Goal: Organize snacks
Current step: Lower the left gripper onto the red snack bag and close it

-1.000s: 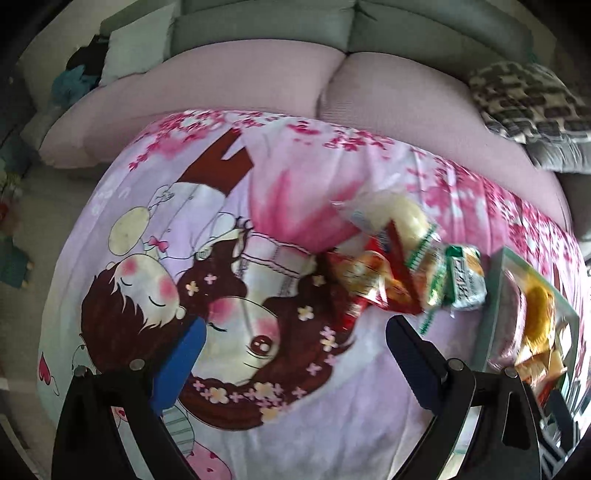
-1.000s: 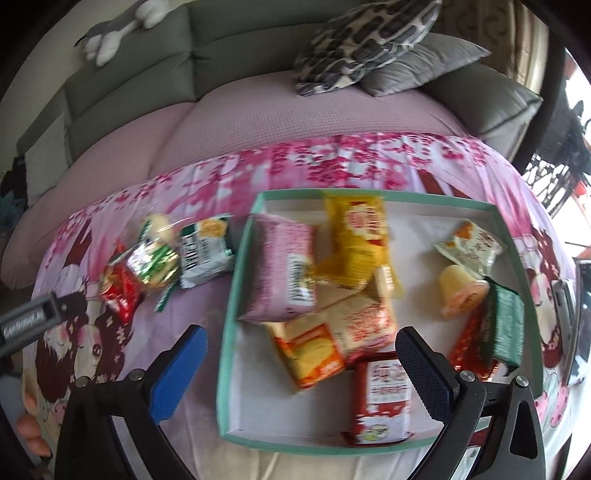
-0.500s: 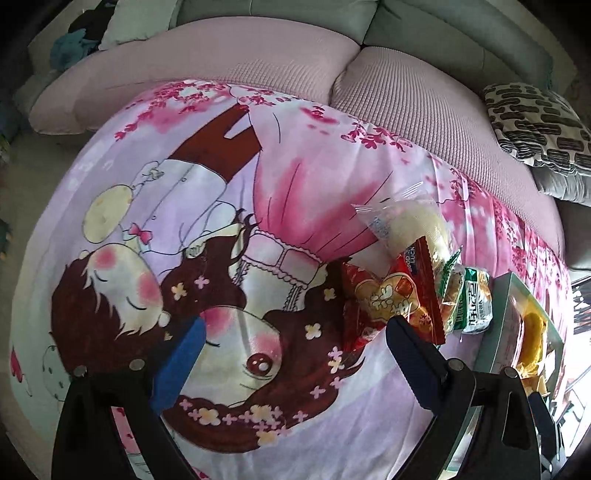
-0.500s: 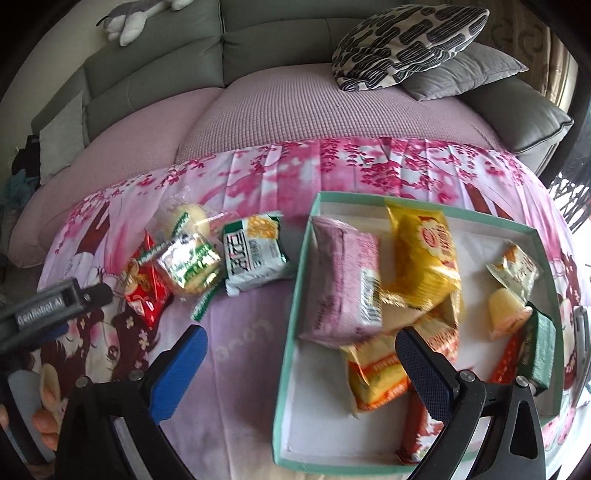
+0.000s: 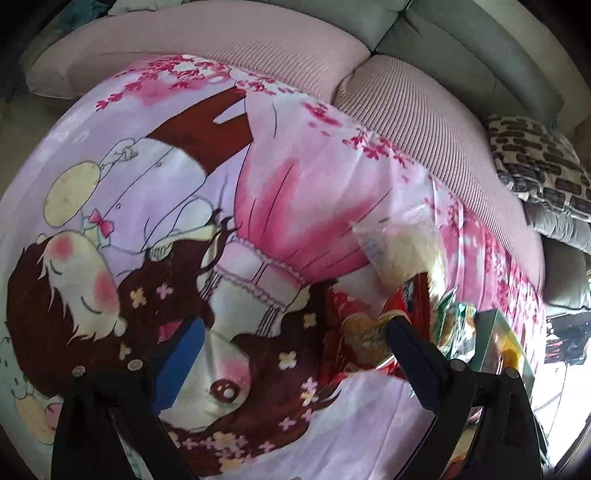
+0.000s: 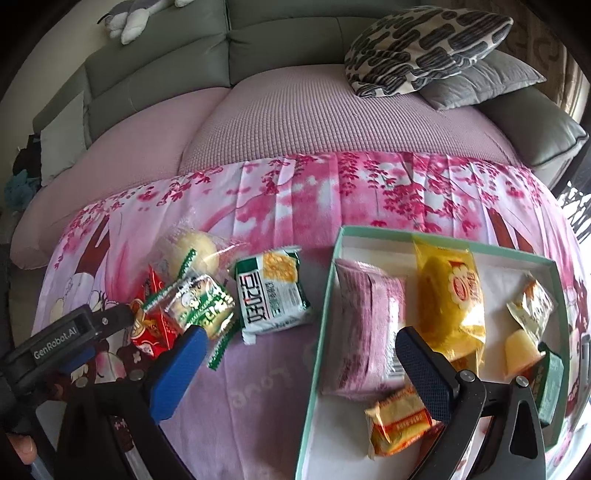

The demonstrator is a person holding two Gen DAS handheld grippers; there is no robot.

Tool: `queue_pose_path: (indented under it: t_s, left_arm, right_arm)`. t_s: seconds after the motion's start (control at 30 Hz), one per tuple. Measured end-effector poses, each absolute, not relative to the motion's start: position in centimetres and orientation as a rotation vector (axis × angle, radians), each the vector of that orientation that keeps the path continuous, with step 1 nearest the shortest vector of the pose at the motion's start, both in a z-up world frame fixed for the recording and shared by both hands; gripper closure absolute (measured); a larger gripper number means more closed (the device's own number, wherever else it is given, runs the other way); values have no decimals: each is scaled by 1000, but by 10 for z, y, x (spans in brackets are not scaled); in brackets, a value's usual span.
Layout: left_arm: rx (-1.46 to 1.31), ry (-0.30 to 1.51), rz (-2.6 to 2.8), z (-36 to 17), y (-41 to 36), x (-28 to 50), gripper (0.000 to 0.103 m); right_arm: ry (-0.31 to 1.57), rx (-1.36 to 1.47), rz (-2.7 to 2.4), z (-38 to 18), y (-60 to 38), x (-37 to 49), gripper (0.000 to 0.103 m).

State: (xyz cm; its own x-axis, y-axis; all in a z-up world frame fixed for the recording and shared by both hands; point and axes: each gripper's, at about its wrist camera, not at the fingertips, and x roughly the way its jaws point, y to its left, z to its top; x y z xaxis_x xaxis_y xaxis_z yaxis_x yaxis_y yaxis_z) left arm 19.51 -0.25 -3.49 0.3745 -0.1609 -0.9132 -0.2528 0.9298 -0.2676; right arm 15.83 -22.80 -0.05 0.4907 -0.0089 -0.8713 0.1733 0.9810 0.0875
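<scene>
Loose snacks lie on the cartoon-print cloth: a red packet (image 5: 354, 332) (image 6: 151, 321), a bun in a clear bag (image 5: 402, 251) (image 6: 192, 254), a clear green-edged packet (image 6: 199, 299) and a green-and-white packet (image 6: 269, 291). My left gripper (image 5: 295, 350) is open, its right finger beside the red packet, nothing between the jaws. The right wrist view shows one left finger (image 6: 110, 319) touching or nearly touching that packet. My right gripper (image 6: 301, 369) is open over the cloth and the teal tray (image 6: 325, 314). The tray holds a pink packet (image 6: 365, 325), a yellow packet (image 6: 450, 295) and several smaller snacks.
A sofa with pink cushions (image 6: 314, 122) runs along the far side of the cloth. A patterned pillow (image 6: 424, 44) and a grey pillow (image 6: 484, 77) lie at its right. A plush toy (image 6: 136, 18) sits on the sofa back. A person's fingertip (image 6: 22, 443) shows at lower left.
My left gripper has moved forward and right, up to the red packet. My right gripper has shifted left, so the loose snacks now sit nearer the middle of its view. Both stay open.
</scene>
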Motion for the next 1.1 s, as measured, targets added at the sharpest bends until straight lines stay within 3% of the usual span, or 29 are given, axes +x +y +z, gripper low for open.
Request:
queue_pose_path:
  t_s: [0.53, 0.97, 1.1]
  left_arm:
    - [-344, 1204, -73, -44, -37, 204, 5]
    - [-332, 1155, -154, -41, -47, 205, 46]
    - [-336, 1161, -151, -41, -44, 203, 47]
  right_arm:
    - [1094, 173, -110, -16, -226, 165, 0]
    - [1101, 183, -113, -20, -226, 166, 0]
    - [1101, 184, -113, -21, -226, 167, 0]
